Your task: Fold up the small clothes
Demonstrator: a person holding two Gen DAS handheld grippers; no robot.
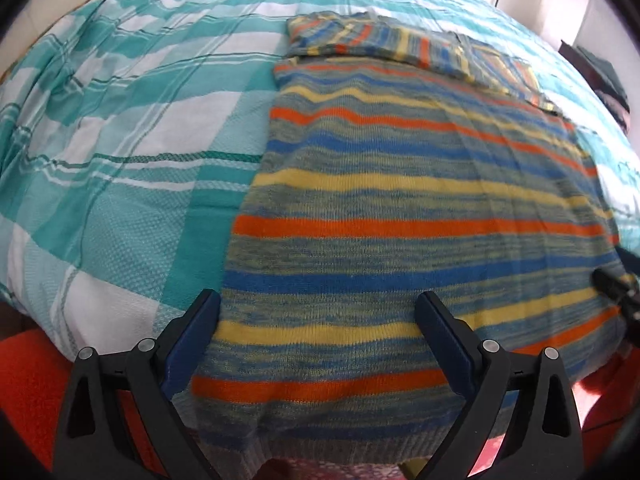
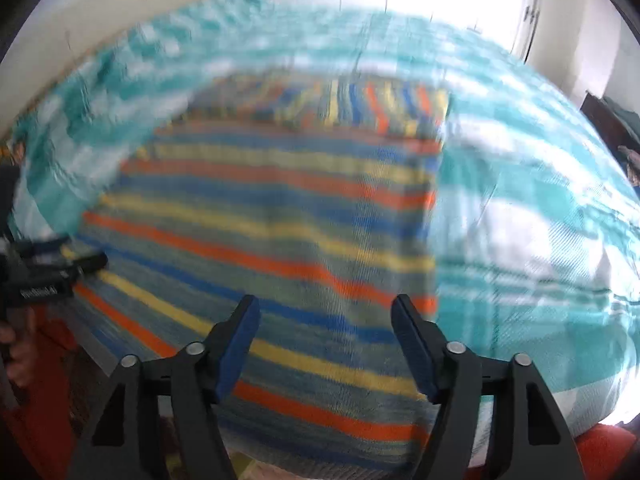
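- Left gripper [image 1: 318,312] tilts steeply down over the striped sweater's [image 1: 400,208] near hem, fingers spread wide, gripping nothing.
- Right gripper [image 2: 326,320] angles down too, fingers apart, empty.
- Sweater lies flat on the bed [image 1: 120,140]; plenty of bare bedspread either side.

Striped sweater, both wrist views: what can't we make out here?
- Sweater hem, left wrist view: cut off by the bottom edge and the left gripper.
- Folded-over sleeves, right wrist view: motion blur smears the edges.
- Right gripper, left wrist view: only a sliver at the frame edge; jaws not visible there.
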